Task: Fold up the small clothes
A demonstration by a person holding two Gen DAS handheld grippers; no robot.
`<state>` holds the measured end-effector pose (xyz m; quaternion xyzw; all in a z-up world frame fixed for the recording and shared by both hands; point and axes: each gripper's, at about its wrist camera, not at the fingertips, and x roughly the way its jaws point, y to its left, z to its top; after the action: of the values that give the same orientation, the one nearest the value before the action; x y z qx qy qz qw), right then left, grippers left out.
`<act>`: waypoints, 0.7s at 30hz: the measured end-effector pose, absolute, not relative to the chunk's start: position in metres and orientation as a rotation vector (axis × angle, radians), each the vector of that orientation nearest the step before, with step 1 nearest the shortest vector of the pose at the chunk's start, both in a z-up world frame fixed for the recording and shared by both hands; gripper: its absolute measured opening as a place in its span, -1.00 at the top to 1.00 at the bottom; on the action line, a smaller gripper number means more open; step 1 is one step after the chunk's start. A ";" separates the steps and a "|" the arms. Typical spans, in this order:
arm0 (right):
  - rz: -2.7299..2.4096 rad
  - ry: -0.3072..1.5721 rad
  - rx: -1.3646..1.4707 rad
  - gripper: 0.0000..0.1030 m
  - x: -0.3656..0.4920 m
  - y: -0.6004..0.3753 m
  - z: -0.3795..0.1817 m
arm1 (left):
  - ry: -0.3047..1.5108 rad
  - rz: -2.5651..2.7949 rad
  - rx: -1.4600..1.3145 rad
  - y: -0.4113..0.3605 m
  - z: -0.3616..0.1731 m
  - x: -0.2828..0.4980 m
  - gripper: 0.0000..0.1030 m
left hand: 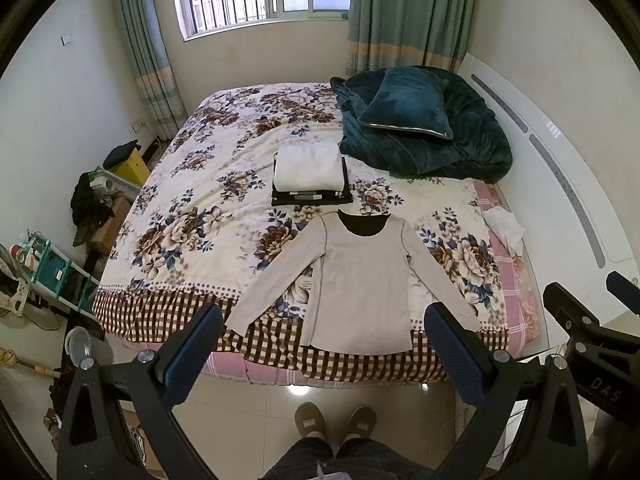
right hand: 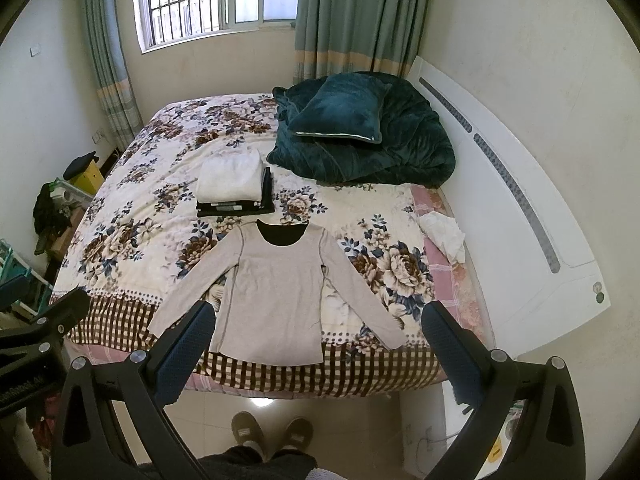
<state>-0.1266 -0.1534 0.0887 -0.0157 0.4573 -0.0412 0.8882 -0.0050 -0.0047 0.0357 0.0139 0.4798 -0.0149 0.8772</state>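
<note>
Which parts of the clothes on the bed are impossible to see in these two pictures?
- Left wrist view: the left gripper finger hides the beige shirt's right cuff.
- Right wrist view: the right gripper finger covers part of its left sleeve.
- Folded stack: the white top garment hides the dark ones below.

I see a light grey long-sleeved shirt (left hand: 360, 280) (right hand: 276, 288) spread flat and face up on the bed, unfolded, its hem toward me at the near edge. Both sleeves run out and down at a slant to either side. The scooped neckline shows a dark inner lining and points away from me. Just past the collar sits a stack of folded clothes (left hand: 310, 176) (right hand: 234, 186): a white piece on top, dark pieces beneath, squared up neatly.
</note>
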 end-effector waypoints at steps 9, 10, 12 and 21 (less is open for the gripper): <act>-0.165 0.999 0.030 -1.00 -0.103 -0.172 0.052 | 0.950 0.035 0.085 0.004 -0.012 0.036 -1.00; -0.191 1.013 0.040 -1.00 -0.097 -0.176 0.039 | 0.953 0.050 0.098 0.002 -0.027 0.049 -1.00; -0.239 1.042 0.073 -1.00 -0.086 -0.188 0.012 | 0.968 0.056 0.115 0.005 -0.050 0.064 -1.00; -0.473 1.198 0.231 -1.00 -0.029 -0.269 -0.171 | 1.078 0.039 0.188 -0.010 -0.187 0.132 -1.00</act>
<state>-0.0286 -0.2685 -0.1705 0.1075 0.5571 -0.2199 0.7936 0.1317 -0.0101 -0.1866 0.0894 0.5124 0.0184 0.8539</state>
